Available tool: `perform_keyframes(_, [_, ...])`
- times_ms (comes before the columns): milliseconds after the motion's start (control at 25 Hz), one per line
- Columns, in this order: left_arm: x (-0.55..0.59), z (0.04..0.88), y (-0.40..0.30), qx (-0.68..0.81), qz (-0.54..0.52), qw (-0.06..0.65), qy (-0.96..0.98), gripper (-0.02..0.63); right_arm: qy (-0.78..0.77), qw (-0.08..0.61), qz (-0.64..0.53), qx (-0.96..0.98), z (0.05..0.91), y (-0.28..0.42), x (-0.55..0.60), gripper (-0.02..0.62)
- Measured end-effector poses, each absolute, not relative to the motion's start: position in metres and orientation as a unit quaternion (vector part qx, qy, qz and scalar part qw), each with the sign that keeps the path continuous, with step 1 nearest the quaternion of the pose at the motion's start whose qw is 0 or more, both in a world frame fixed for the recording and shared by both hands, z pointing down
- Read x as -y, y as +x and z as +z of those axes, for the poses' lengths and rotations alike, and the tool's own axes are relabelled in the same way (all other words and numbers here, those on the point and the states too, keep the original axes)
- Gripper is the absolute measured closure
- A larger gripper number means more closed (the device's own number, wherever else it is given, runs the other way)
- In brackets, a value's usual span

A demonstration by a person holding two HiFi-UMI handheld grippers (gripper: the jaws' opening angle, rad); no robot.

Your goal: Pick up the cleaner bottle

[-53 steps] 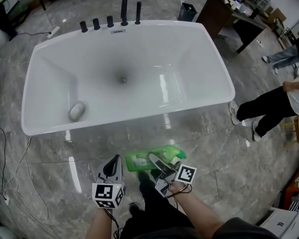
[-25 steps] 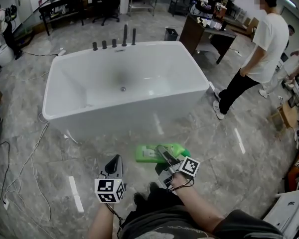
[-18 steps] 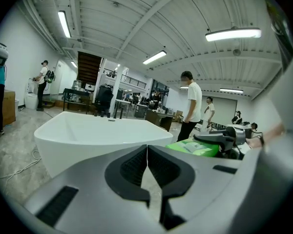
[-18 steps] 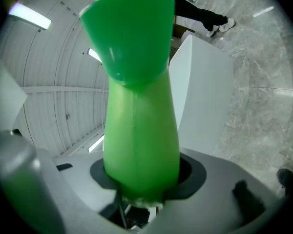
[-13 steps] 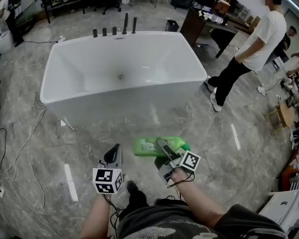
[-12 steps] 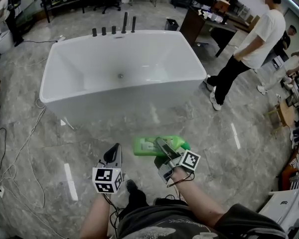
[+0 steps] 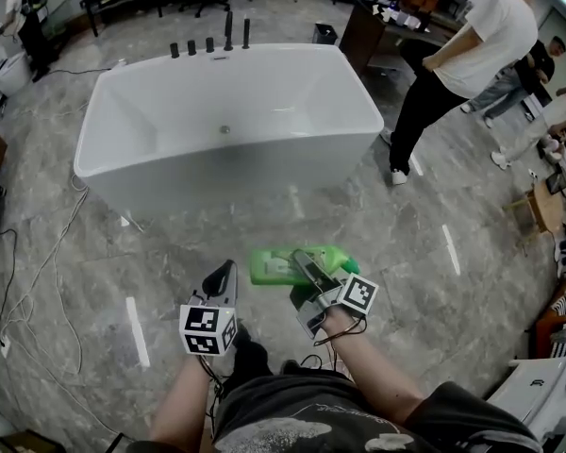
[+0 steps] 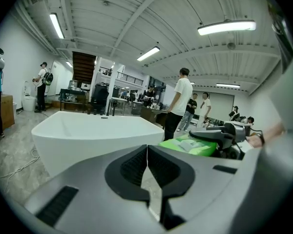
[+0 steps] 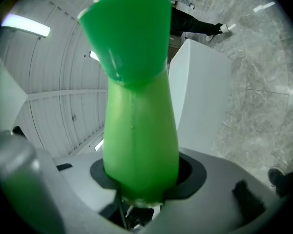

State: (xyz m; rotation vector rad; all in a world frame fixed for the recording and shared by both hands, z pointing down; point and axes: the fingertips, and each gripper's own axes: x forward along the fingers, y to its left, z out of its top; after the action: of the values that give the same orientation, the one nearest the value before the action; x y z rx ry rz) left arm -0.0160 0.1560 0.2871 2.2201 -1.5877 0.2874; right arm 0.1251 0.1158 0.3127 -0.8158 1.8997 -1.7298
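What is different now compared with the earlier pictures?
The person carrying the grippers has backed away from the white bathtub. The bystander in a white shirt has taken a step beside it. Unchanged: the right gripper stays clamped on the green plastic cleaner bottle; the left gripper stays shut, empty.

A bright green plastic cleaner bottle (image 7: 270, 266) is held on its side, clear of the grey stone floor (image 7: 434, 281), clamped between the fingers (image 7: 304, 264) of the right gripper (image 7: 307, 274). A pale label with green print faces up along its flank. The bottle lies roughly level, running left to right in the head view, on the near side of the white bathtub (image 7: 226, 111) and well apart from it. In the right gripper view its smooth, rounded body (image 9: 139, 145) fills the gap between the jaws and reaches out to a flared end (image 9: 127, 28).
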Motion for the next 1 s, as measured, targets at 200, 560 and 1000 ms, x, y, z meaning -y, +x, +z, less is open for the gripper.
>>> perform_keyframes(200, [-0.166,0.282,0.013,0.572,0.102,0.192,0.791,0.591,-0.284,0.231,-0.625,-0.689,0.307,0.15,-0.127,0.402])
perform_keyframes(560, [-0.194,0.271,0.034,0.583,0.102,0.18,0.786,0.591,-0.283,0.241,-0.63,-0.682,0.303,0.176,-0.148,0.402])
perform_keyframes(1000, [-0.203,0.268,0.048,0.584,0.093,0.172,0.788,0.591,-0.288,0.243,-0.625,-0.683,0.298,0.192,-0.162,0.402])
